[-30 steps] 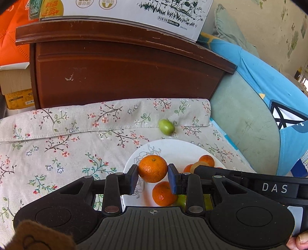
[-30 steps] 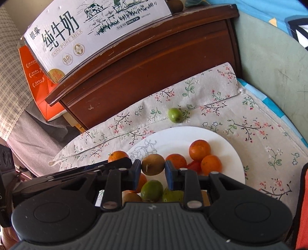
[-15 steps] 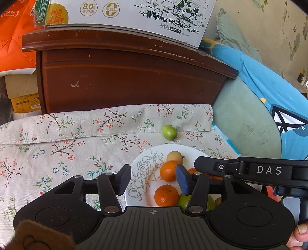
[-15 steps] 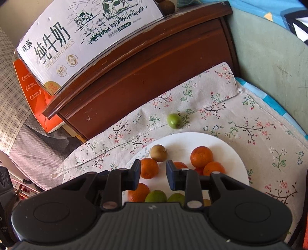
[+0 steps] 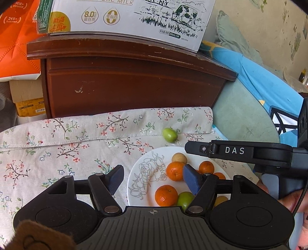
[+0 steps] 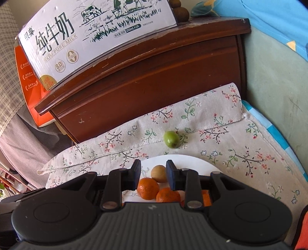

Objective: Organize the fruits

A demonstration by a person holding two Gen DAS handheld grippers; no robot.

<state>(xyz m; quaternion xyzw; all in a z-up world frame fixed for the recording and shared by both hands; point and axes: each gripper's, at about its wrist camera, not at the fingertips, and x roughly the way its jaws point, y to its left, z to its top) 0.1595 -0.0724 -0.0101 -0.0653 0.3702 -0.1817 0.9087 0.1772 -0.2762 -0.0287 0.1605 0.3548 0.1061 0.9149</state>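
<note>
A white plate [image 5: 146, 173] with a rose drawing lies on the floral cloth [image 5: 57, 144] and holds several oranges, green fruits and one tan fruit [image 5: 179, 158]. My left gripper [image 5: 153, 179] hovers over the plate's left half. Its jaws are opening and nothing is between them; an orange [image 5: 174, 171] lies just beyond the right pad. My right gripper [image 6: 154, 174] hangs over the plate [image 6: 192, 161] with a narrow gap, gripping nothing. The tan fruit [image 6: 158, 174] shows through that gap, lying on the plate. A lone green fruit [image 6: 171, 139] rests on the cloth beyond the plate.
A dark wooden cabinet [image 5: 134, 86] rises right behind the cloth, with a milk carton box [image 5: 125, 17] on top. An orange bag [image 5: 17, 38] stands at the left. Green and blue bedding [image 5: 246, 115] borders the right. The right gripper's finger [image 5: 231, 152] crosses above the plate.
The left gripper let go of its orange, which now lies on the plate, and its jaws spread wide. The right gripper released the tan fruit onto the plate and shifted forward over it.
</note>
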